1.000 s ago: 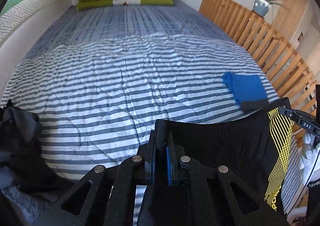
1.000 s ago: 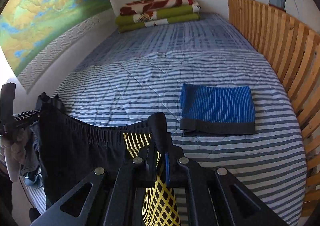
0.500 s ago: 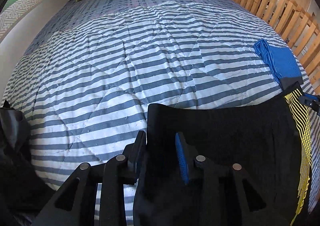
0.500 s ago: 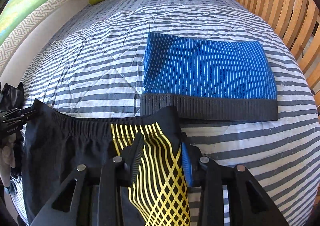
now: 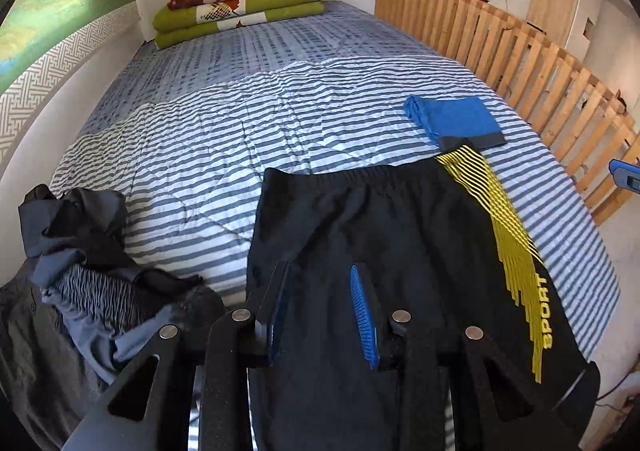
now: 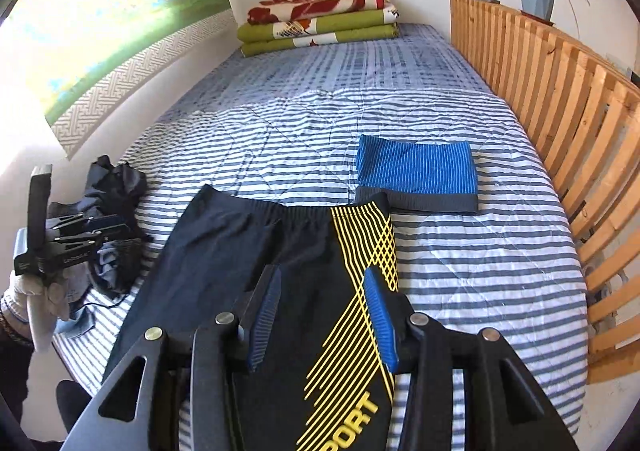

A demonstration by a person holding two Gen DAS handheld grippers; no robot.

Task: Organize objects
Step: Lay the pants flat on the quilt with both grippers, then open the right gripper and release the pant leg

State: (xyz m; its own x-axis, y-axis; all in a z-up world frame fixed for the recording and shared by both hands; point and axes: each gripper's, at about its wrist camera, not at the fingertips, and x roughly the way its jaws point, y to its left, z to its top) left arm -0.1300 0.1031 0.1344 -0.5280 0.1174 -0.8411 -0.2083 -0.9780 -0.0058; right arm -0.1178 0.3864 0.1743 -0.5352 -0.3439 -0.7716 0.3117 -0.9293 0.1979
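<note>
Black sport shorts (image 5: 360, 235) with yellow lines lie flat on the striped bed, waistband toward the wall; they also show in the right wrist view (image 6: 248, 251). My left gripper (image 5: 320, 291) is open and empty above their left half. My right gripper (image 6: 320, 291) is open and empty above their yellow-striped right side. A folded blue striped garment (image 5: 456, 123) lies just past the waistband on the right, and shows in the right wrist view (image 6: 416, 175). The left gripper also appears at the left edge of the right wrist view (image 6: 72, 239).
A crumpled pile of dark clothes (image 5: 88, 263) lies at the bed's near left corner. Folded green and red blankets (image 5: 240, 7) are stacked at the far end. A wooden slatted rail (image 5: 520, 63) runs along the right side. The striped quilt (image 5: 248, 123) covers the bed.
Both grippers opened and let go of the shorts' waistband, then drew back and up. The shorts now lie flat on the bed.
</note>
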